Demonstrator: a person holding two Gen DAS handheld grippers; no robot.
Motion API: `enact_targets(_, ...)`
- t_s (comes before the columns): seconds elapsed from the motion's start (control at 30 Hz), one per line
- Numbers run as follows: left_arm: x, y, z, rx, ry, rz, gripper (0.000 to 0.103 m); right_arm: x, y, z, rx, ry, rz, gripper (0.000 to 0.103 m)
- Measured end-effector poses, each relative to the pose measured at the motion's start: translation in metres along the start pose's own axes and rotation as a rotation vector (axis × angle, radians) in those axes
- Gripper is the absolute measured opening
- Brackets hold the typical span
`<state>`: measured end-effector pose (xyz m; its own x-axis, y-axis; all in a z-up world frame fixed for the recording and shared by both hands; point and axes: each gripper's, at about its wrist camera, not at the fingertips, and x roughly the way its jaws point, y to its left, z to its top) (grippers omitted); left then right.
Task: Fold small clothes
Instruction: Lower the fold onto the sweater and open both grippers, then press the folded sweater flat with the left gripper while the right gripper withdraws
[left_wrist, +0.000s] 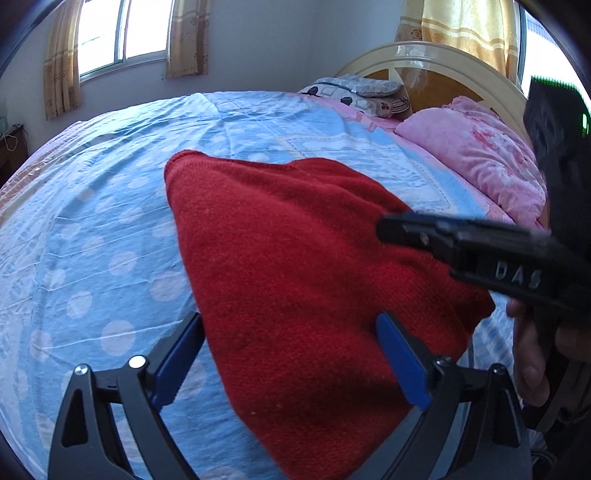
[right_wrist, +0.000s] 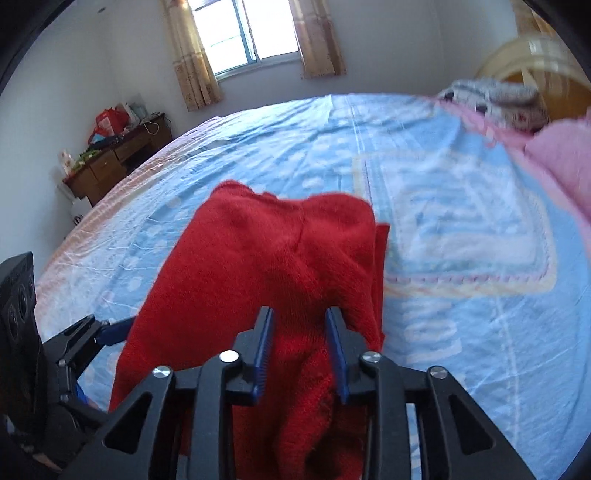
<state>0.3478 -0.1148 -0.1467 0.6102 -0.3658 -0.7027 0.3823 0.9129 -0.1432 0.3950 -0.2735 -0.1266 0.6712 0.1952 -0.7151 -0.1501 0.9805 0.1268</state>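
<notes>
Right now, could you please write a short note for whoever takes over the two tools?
Left tool: open wide, astride the near part of the red knit garment, not gripping.
Right tool: part open, red knit bunched between its fingers; a firm grip is unclear.
The garment lies on the blue spotted bedsheet, already folded over on itself.
Left: finish and flatten the fold.

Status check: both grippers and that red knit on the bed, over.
Left gripper wide open, straddling the red knit garment, not clamping. Right gripper part open, fabric between its fingers, grip unclear. Garment lies on blue bedsheet. Nothing blocking.
</notes>
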Motion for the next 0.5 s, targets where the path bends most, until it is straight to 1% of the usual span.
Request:
enact_targets(0.1, 0.001, -0.002, -0.001, 0.004, 0.005, 0.001, 0.099, 0.009, 0.002, 0.010, -0.012, 0.033, -0.039, 0.038)
enact_targets(0.13, 0.001, -0.002, 0.000, 0.006, 0.005, 0.002, 0.099, 0.017, -0.003, 0.013, 0.008, 0.065, -0.034, 0.038)
enact_targets(0.2, 0.002, -0.002, 0.000, 0.007, 0.012, -0.001, 0.100, 0.025, -0.009, 0.014, 0.015, 0.084, -0.044, 0.037)
enact_targets(0.3, 0.002, -0.005, -0.001, 0.017, 0.018, -0.006, 0.100, 0.027, -0.009, 0.012, -0.016, 0.091, -0.079, 0.036)
enact_targets(0.4, 0.004, -0.010, -0.001, 0.039, 0.024, -0.004, 0.103, 0.027, -0.008, 0.008, -0.061, 0.099, -0.135, 0.036)
enact_targets(0.43, 0.004, -0.010, -0.002, 0.044, 0.025, -0.003, 0.103, 0.026, -0.009, 0.008, -0.064, 0.098, -0.140, 0.036)
enact_targets(0.5, 0.004, -0.009, -0.003, 0.041, 0.023, -0.005, 0.103, 0.020, -0.016, 0.009, -0.035, 0.084, -0.102, 0.036)
